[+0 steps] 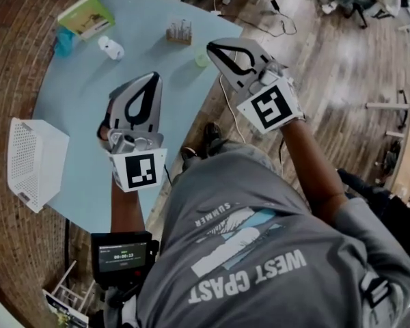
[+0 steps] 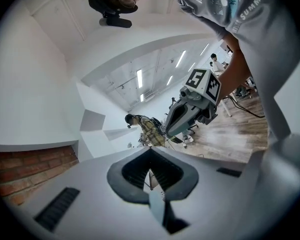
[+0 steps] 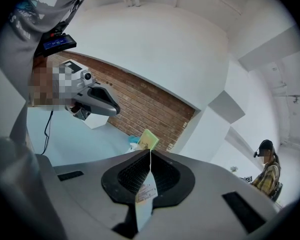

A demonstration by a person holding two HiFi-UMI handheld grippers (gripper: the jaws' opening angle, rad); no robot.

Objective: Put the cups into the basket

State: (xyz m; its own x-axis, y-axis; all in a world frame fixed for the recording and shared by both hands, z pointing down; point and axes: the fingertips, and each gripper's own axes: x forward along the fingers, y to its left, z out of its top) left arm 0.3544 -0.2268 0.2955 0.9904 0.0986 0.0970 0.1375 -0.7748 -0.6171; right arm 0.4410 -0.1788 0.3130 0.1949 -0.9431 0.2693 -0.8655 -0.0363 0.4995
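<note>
- Shows, nearest, a black screen unit [image 1: 123,255] at the waist, below the near edge of the table [image 1: 82,108].
- Stretches the left forearm [image 1: 126,207] straight ahead across that near edge, wrist about level.
- Carries the left gripper [image 1: 152,79] above the middle of the table, nose toward the far edge, marker cube nearest the body.
- Clenches its jaws fully, tips meeting in the left gripper view with nothing between them.
- Leaves the white basket [image 1: 34,162] at the table's left edge, upright with its open top showing, to the left of the left gripper and apart from it.
- Reaches the right forearm [image 1: 314,169] further out, elbow bent, off the table's right side and above the wooden floor [image 1: 342,60].
- Angles the right gripper [image 1: 212,45] slightly downward and inward, tip at the right edge near the far side.
- Clenches these jaws too, pressed together on nothing in the right gripper view.
- Finds a pale green cup [image 1: 201,59] upright at the right edge, just beside the right gripper's tip; contact not readable.
- Finds a small wooden rack [image 1: 179,33] by the far edge, just left of that cup.
- Finds a small white item [image 1: 111,46] lying further left, its kind unclear.
- Ends at the far left corner with a teal item [image 1: 63,43] beside a green box [image 1: 85,16].
</note>
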